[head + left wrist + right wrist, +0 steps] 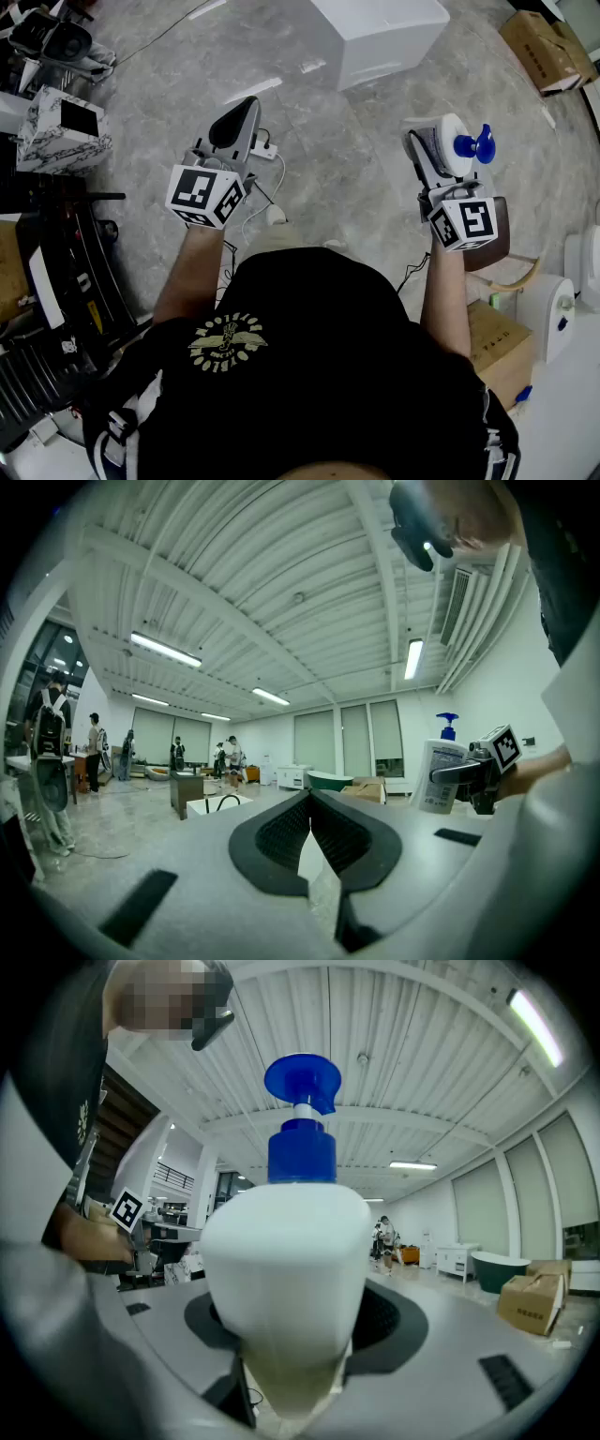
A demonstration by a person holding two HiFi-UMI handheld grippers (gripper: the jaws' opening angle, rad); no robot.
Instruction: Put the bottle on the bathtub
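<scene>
Person in a black T-shirt [319, 366] holds both tools out in front. Right gripper [439, 155] is clamped on the bottle [455, 141]. Its white body is wedged between the fingers, and the blue pump head [302, 1082] sticks out past the fingertips. Bottle is in the air, resting on nothing but the gripper. Left gripper [239, 117] has its fingers [277, 832] pressed together, tips touching, nothing between them. Left marker cube [204, 195] sits behind those fingers, at the hand. Seen from the left fingers, the bottle is off to the right, well apart, with the right marker cube [502, 747] just behind it.

Below both sets of fingers is grey marbled floor [356, 187]. In the head view a white power strip [265, 150] with its cable lies just right of the left fingers. Left of the left fingers is a marble-patterned box [61, 131]. Ahead of the fingertips, between the two grippers, a white box [380, 37] sits on the floor. Right of the right fingers are cardboard boxes [544, 42].

Far past the right fingertips and to their right, across the hall, the dark green bathtub [500, 1271] stands on the floor beside a white cabinet [455, 1258]. A cardboard box [532, 1304] lies nearer than the tub. Bottle and bathtub are well apart. Several people [230, 757] stand at the far end, beyond the left fingertips.
</scene>
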